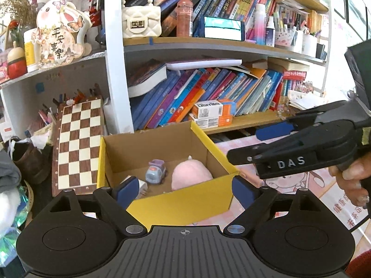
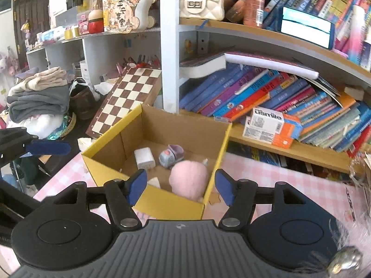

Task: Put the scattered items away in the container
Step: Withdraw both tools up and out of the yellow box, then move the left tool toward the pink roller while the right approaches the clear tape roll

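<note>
Left wrist: pink check tablecloth [image 2: 289, 180], cluttered bookshelf [image 1: 208, 44] behind, both grippers' fingers spread, empty.

A chessboard [image 1: 78, 146] leans beside bookshelves holding slanted books [image 1: 197, 95], a white handbag [image 1: 141, 20] and a phone [image 1: 223, 28].

I am in a lived-in home study corner: crammed bookshelves [image 1: 208, 88] of children's books, a quilted white handbag [image 1: 141, 20], a rabbit ornament [image 1: 60, 32], a chessboard [image 1: 78, 143], folded clothes [image 2: 39, 97], and a pink checked tablecloth [image 2: 289, 180].
</note>
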A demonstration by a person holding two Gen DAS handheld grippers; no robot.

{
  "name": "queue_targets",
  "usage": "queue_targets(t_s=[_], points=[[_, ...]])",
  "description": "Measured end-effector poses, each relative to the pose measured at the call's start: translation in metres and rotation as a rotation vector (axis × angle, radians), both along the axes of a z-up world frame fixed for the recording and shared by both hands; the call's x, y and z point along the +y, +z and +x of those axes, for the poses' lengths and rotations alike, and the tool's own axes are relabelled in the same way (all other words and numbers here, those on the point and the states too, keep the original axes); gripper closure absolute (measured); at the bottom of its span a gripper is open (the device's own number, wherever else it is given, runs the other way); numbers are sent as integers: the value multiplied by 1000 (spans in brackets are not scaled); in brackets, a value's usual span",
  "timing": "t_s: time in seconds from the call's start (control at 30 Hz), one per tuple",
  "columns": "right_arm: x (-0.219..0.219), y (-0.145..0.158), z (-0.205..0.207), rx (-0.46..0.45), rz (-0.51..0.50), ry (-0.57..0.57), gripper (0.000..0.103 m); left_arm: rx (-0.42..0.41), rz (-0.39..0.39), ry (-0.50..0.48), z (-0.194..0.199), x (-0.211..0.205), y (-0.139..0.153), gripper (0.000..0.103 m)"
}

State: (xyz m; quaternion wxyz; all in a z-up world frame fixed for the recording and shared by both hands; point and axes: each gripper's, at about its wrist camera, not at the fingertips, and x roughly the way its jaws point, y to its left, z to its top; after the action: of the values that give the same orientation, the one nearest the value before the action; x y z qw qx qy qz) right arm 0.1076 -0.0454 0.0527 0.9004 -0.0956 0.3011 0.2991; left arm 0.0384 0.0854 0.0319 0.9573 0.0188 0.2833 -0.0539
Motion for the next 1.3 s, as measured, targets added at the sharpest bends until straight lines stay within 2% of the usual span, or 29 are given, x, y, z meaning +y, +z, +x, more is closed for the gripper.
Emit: queue_targets(t_s=[0.13,0.27,0.43,0.53,0.83,1.3], points=[[-11,-4,-8,13,11,-26,37,6,-17,17,-6,-2,-1,13],[-25,-6,-15,17,21,-53,27,-4,-29,38,-12,-5,1,13],[-45,-11,-22,-2,-3,-115,21,-5,-52,60,-16,-8,0,9],[-58,-17,-25,0,-13,-168,12,15,-57,60,-15,-12,-5,9],[-90,-35,-34,62,-12,-257,9,58,-45,18,-12,-36,-17,9],[-107,-52,-41,50,-52,-286,7,106,-39,38,-7,-57,-32,9]])
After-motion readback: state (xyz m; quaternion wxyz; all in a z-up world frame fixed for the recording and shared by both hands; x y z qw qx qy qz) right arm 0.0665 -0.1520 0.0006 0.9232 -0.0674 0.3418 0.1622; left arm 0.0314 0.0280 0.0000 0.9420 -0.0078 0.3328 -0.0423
